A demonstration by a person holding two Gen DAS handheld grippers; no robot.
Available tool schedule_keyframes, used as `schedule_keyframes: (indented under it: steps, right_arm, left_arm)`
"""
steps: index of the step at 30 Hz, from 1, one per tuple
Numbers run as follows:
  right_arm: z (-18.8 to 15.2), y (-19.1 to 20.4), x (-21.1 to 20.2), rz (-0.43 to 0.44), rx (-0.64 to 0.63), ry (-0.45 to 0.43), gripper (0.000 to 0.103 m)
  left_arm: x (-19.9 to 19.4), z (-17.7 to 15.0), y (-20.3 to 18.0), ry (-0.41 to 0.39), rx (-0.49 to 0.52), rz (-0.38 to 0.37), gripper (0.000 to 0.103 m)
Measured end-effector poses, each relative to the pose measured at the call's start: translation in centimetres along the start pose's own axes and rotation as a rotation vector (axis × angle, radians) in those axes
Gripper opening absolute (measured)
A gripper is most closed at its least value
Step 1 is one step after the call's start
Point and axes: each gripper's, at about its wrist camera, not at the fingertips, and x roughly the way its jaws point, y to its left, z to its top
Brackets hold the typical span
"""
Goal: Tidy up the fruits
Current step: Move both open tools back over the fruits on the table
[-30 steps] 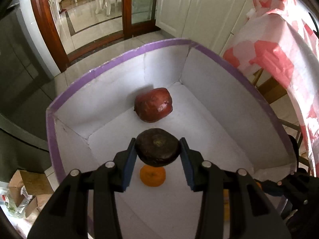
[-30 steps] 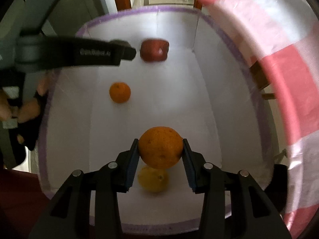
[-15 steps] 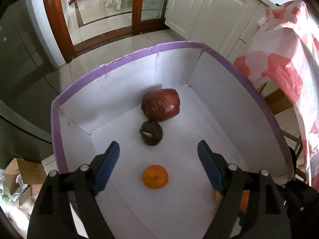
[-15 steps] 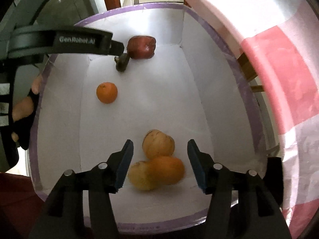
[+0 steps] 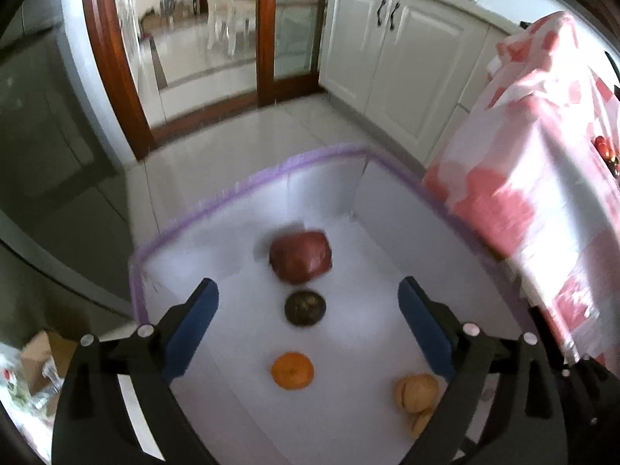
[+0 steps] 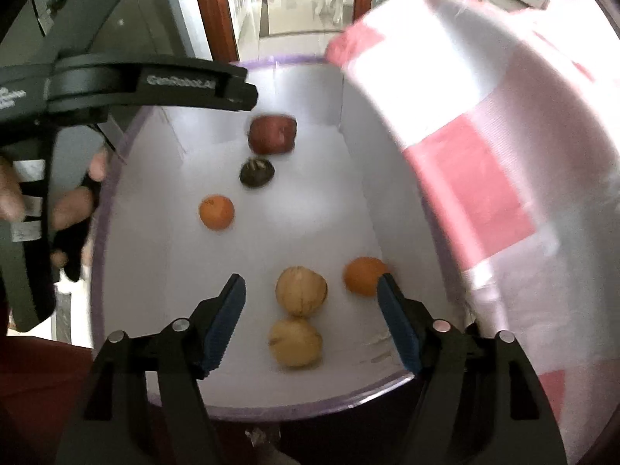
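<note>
A white box with a purple rim (image 5: 248,186) (image 6: 124,147) holds the fruit. A red pomegranate (image 5: 301,256) (image 6: 272,134) lies at its far end, a dark round fruit (image 5: 305,307) (image 6: 257,171) just in front of it, then a small orange (image 5: 292,370) (image 6: 216,212). Two tan fruits (image 6: 301,290) (image 6: 295,342) and a bigger orange (image 6: 363,275) lie at the near end. My left gripper (image 5: 308,317) hangs above the box, its jaws opening wide and empty. The jaws of my right gripper (image 6: 311,310) are opening too, with nothing between them.
A table with a pink and white checked cloth (image 5: 534,193) (image 6: 484,135) stands close against the box's right side. White cabinets (image 5: 387,50) and a wooden-framed glass door (image 5: 193,38) lie beyond. A person's hand (image 6: 73,201) holds the left gripper at the box's left edge.
Both grippers let go of their fruit, opened and rose. The dark fruit dropped in front of the pomegranate. The bigger orange fell and rolled to the right of the tan fruits.
</note>
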Motion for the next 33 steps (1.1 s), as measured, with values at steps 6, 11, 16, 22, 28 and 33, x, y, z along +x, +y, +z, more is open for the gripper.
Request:
schedule_keyframes:
  steps: [6, 11, 16, 22, 28, 33]
  right_arm:
    - [0.3, -2.2, -7.9, 0.052, 0.062, -0.212, 0.074]
    - [-1.0, -6.5, -15.2, 0.031, 0.183, -0.414, 0.079]
    - [-4.6, -11.8, -19.8, -0.078, 0.363, -0.536, 0.084]
    - [-9.6, -18.1, -20.6, -0.231, 0.612, -0.544, 0.085]
    - [-13.6, -23.5, -22.4, -0.335, 0.810, -0.567, 0.086]
    - [-15.4, -29.0, -22.7, -0.407, 0.926, -0.533, 0.088]
  left_arm:
    - [-5.7, 3.7, -3.4, -0.198, 0.074, 0.022, 0.100]
    - [-11.2, 6.3, -9.9, -0.375, 0.156, -0.118, 0.101]
    - [-13.5, 7.1, -18.8, -0.382, 0.319, -0.310, 0.101]
    - [-12.6, 5.5, -29.5, -0.346, 0.450, -0.454, 0.101]
    - [-6.3, 6.9, -39.3, -0.199, 0.471, -0.475, 0.101]
    - [-1.9, 8.9, -43.8, -0.082, 0.404, -0.494, 0.101]
